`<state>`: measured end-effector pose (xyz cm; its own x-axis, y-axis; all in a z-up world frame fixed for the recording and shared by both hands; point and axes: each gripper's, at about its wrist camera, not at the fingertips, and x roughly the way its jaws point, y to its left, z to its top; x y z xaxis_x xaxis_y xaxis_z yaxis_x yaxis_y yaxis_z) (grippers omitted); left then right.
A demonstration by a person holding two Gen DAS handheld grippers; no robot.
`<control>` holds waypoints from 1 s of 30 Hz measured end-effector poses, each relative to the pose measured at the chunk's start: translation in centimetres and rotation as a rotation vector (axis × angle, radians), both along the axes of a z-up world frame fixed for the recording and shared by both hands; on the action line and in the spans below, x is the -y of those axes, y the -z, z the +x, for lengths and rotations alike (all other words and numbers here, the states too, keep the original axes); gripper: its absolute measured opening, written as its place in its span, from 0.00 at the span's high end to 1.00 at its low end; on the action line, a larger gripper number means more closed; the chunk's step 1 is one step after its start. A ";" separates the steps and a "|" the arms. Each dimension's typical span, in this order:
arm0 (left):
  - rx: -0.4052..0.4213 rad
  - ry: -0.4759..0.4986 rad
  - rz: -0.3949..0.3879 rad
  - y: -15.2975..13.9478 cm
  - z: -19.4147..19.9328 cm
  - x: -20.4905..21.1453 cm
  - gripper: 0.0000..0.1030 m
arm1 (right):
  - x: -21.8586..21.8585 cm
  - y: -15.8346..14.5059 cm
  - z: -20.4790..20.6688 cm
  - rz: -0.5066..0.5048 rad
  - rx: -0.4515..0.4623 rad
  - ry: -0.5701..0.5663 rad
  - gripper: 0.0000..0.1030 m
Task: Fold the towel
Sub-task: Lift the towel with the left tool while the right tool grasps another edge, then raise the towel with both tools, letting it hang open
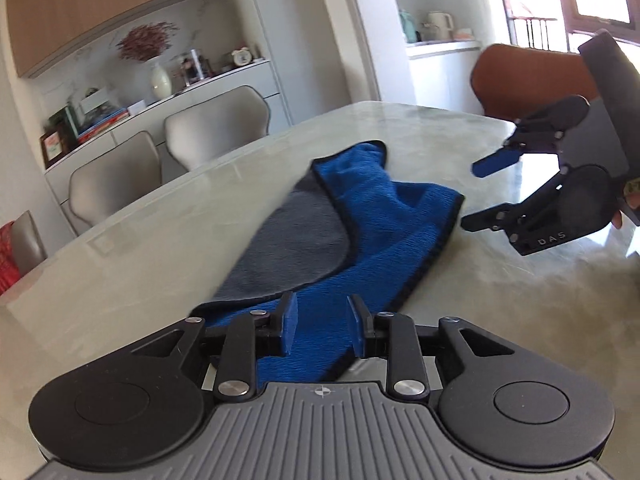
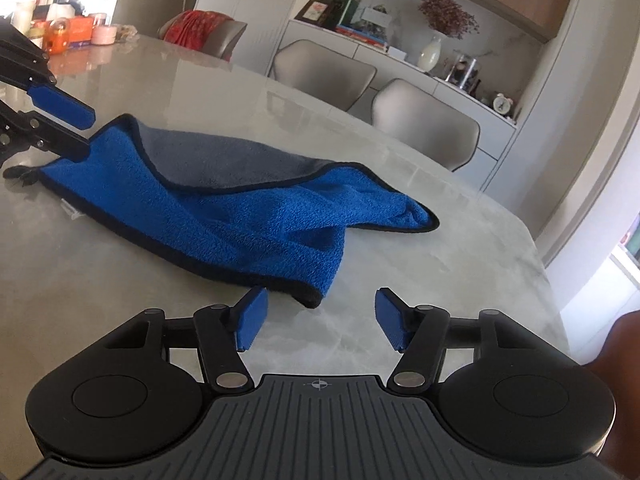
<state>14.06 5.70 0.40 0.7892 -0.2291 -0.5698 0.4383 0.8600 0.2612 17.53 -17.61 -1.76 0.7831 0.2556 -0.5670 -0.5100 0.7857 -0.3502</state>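
Observation:
A blue towel (image 1: pixel 372 200) with a grey reverse and dark trim lies crumpled and half folded on the pale marble table (image 1: pixel 140 260). My left gripper (image 1: pixel 323 326) stands open over its near edge, with blue cloth showing in the gap between the pads. The right wrist view has the towel (image 2: pixel 240 220) at centre and the left gripper (image 2: pixel 85 133) open at the towel's left corner. My right gripper (image 2: pixel 320 322) is open, with a folded towel corner just ahead of the gap. Seen from the left, the right gripper (image 1: pixel 476 196) hovers just right of the towel.
Beige chairs (image 1: pixel 216 128) line the table's far side, and an orange chair (image 1: pixel 532 76) stands at its end. Behind them is a sideboard with a white vase (image 2: pixel 430 54). Bottles and jars (image 2: pixel 76 34) crowd the far left of the table (image 2: pixel 400 200).

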 end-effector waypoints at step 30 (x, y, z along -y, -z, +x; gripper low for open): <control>-0.035 -0.075 0.051 2.6 3.3 1.0 0.96 | 0.2 -5.5 2.0 0.239 0.124 -0.026 0.94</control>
<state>17.38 4.69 -2.15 0.7822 -0.1399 -0.6071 0.3826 0.8769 0.2909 19.55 -17.85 3.70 0.8339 0.3922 -0.3884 -0.4964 0.8406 -0.2169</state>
